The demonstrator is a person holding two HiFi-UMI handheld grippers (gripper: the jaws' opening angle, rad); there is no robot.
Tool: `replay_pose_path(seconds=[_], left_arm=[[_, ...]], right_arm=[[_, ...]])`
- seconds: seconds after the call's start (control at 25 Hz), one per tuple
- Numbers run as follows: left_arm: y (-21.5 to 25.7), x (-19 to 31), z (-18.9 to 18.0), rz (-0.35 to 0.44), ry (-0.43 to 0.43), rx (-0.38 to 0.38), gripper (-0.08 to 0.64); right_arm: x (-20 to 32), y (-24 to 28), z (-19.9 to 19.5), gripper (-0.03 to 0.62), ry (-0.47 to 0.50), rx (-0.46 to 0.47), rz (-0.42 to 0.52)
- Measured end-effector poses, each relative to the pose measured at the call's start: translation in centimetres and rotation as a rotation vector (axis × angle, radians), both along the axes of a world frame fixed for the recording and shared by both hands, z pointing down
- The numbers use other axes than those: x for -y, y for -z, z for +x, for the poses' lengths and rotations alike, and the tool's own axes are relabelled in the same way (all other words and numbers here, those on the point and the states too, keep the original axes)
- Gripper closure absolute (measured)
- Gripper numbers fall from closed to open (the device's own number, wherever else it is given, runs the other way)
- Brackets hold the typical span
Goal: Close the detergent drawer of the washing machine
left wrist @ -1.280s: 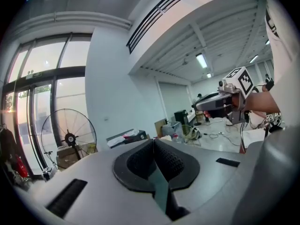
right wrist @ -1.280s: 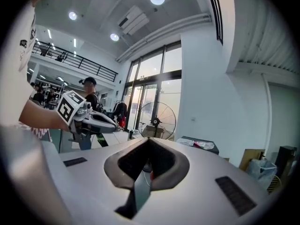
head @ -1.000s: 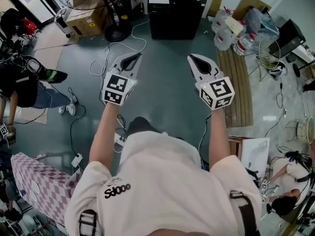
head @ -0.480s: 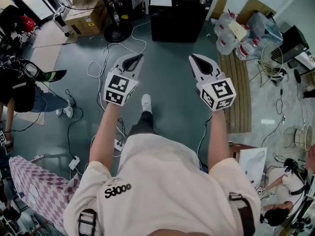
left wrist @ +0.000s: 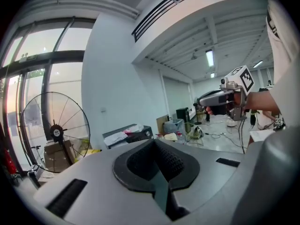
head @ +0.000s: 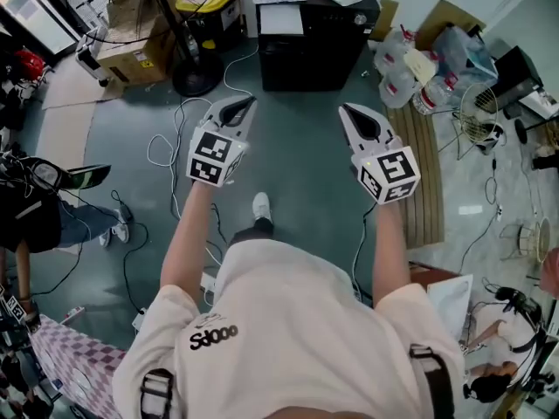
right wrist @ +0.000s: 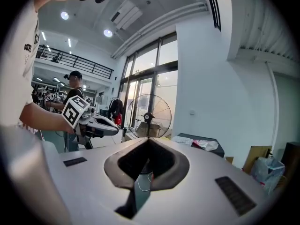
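The left gripper (head: 243,105) and the right gripper (head: 348,112) are held out side by side at chest height, well apart. Both point toward 12 o'clock. Each gripper's own view shows its two jaws pressed together with nothing between them.

Seen from the head view, bare grey-green floor (head: 297,164) fills the gap between the grippers and runs ahead of them. One white shoe (head: 260,204) of the person is on that floor, just below the gap.

At 12 o'clock the open floor ends at the front edge of a black cabinet (head: 314,37) with papers lying on top. At 11 o'clock is the round base of a standing fan (head: 196,75), and beyond it a cardboard box (head: 131,55). Loose white cables (head: 175,147) curl over the floor at 10 o'clock, near the left gripper.

At 2 o'clock a wooden slatted board (head: 424,164) lies flat, its long edge just beside the right gripper. A cluster of clear plastic bottles (head: 397,59) sits at its far end, at 1 o'clock. A checked cloth surface (head: 74,365) edges in at 8 o'clock, and another person (head: 35,216) is at 9 o'clock.

I cannot tell where the washing machine or its detergent drawer is in any view.
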State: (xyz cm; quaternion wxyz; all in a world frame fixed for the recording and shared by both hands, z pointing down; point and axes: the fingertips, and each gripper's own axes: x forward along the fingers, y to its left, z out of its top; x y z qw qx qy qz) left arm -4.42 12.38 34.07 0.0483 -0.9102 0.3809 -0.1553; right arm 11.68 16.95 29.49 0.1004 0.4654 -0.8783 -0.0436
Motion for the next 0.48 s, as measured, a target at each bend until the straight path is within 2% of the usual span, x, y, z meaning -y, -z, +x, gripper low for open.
replay_pose_path(seconds=[0.28, 0.4, 0.48], left_arm=[[-0.6, 10.1, -1.7, -0.018, -0.011, -0.017, 0.541], [-1.3, 14.0, -2.9, -0.023, -0.018, -0.030, 0.541], [-1.9, 16.2, -3.4, -0.033, -0.039, -0.006, 0.541]], right_arm=[[10.6, -1.1, -0.5, 0.595, -0.085, -0.017, -0.034], [15.4, -2.5, -0.6, 0.595, -0.186, -0.062, -0.053], [18.0, -3.2, -0.7, 0.595, -0.248, -0.084, -0.063]])
